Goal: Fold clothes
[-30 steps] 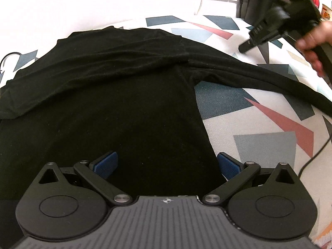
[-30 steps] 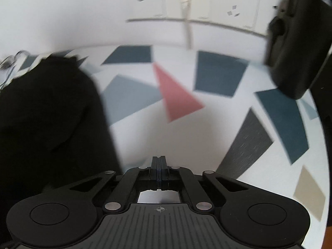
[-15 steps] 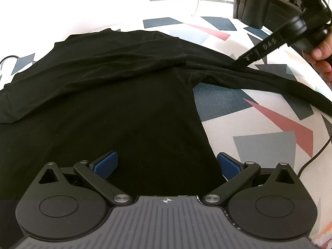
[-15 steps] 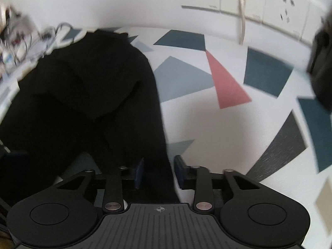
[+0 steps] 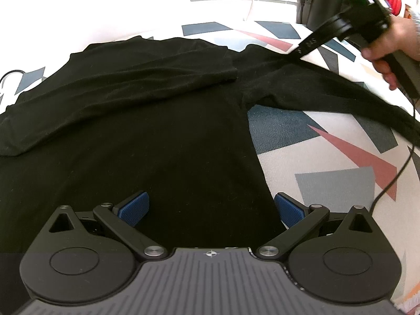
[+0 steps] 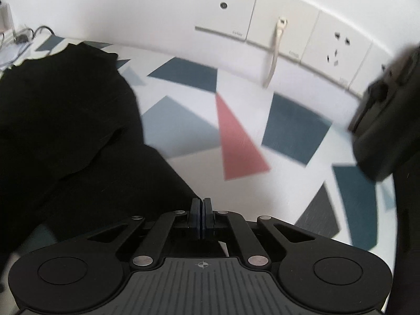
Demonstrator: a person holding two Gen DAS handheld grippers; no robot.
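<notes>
Lying limp and light on the counter (image 5: pixel 341 183) ahead of the wide-open left claw (image 5: pixel 210 210), the black garment (image 5: pixel 157 131) is pinched at its sleeve (image 5: pixel 315 89) by the closed right claw (image 6: pixel 200 215), a sound hold.

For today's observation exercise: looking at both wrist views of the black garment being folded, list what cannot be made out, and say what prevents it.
- Left wrist view: black garment hem hidden behind the left tool; its right sleeve end cut off by the frame edge.
- Right wrist view: whether the right tool pinches cloth is unclear; black on black.
- Right wrist view: dark object at right, blurred, unidentifiable.
</notes>
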